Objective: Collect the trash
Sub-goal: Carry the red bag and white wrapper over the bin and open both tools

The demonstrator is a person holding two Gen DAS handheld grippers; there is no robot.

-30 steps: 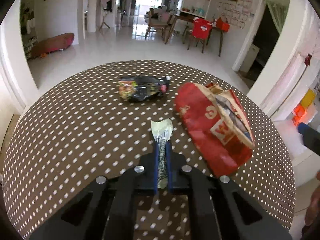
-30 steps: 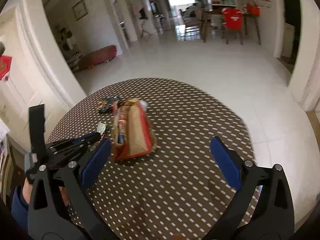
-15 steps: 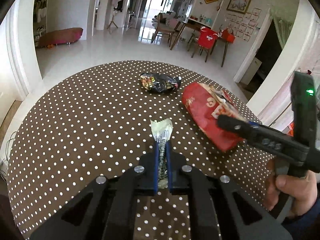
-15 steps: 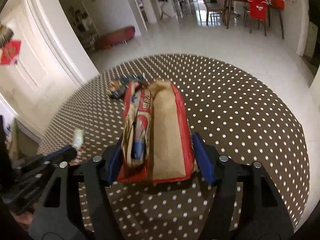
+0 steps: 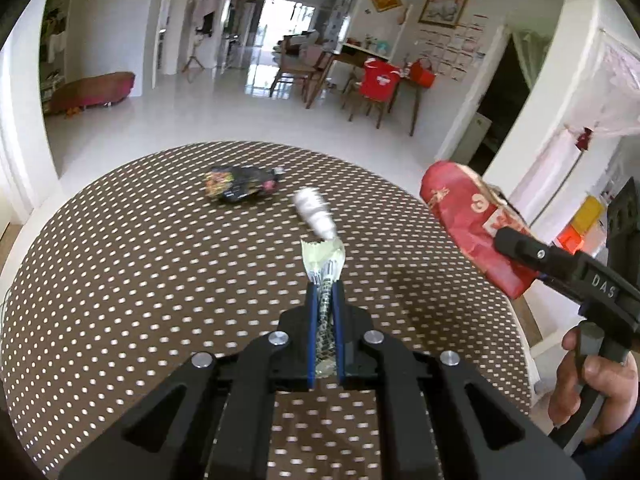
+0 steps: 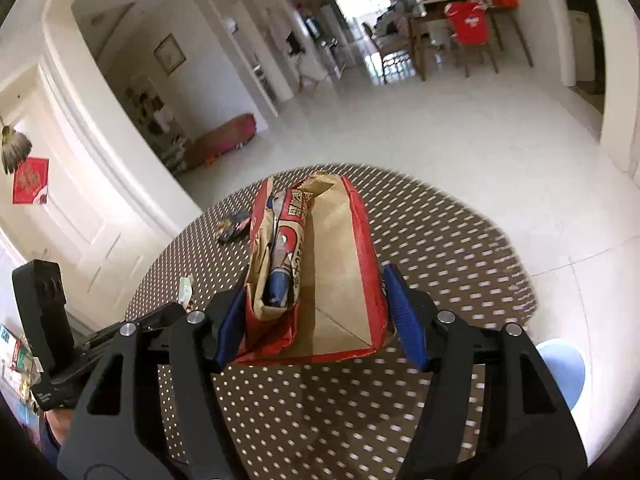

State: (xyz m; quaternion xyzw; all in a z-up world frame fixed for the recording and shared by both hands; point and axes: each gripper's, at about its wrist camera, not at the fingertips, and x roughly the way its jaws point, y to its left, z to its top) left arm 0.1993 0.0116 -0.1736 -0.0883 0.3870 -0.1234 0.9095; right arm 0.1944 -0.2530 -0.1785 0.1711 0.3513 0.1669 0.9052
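Note:
My left gripper (image 5: pixel 323 292) is shut on a thin pale-green wrapper (image 5: pixel 322 258) above the round polka-dot table (image 5: pixel 120 280). My right gripper (image 6: pixel 316 312) is shut on a red and brown paper bag (image 6: pixel 332 264) and holds it lifted off the table; the bag also shows at the right of the left wrist view (image 5: pixel 472 220). A dark colourful snack wrapper (image 5: pixel 240 184) lies at the far side of the table. A white crumpled piece (image 5: pixel 314 212), blurred, is near the middle, beyond the green wrapper.
The table's edge curves close on the right, with white tiled floor (image 6: pixel 440 140) beyond. A dining table and chairs with a red cover (image 5: pixel 380 80) stand far back. White walls and doorways are at both sides.
My right gripper closed on the paper bag and lifted it off the table. A white crumpled piece now shows where the bag lay. My left gripper kept hold of the green wrapper.

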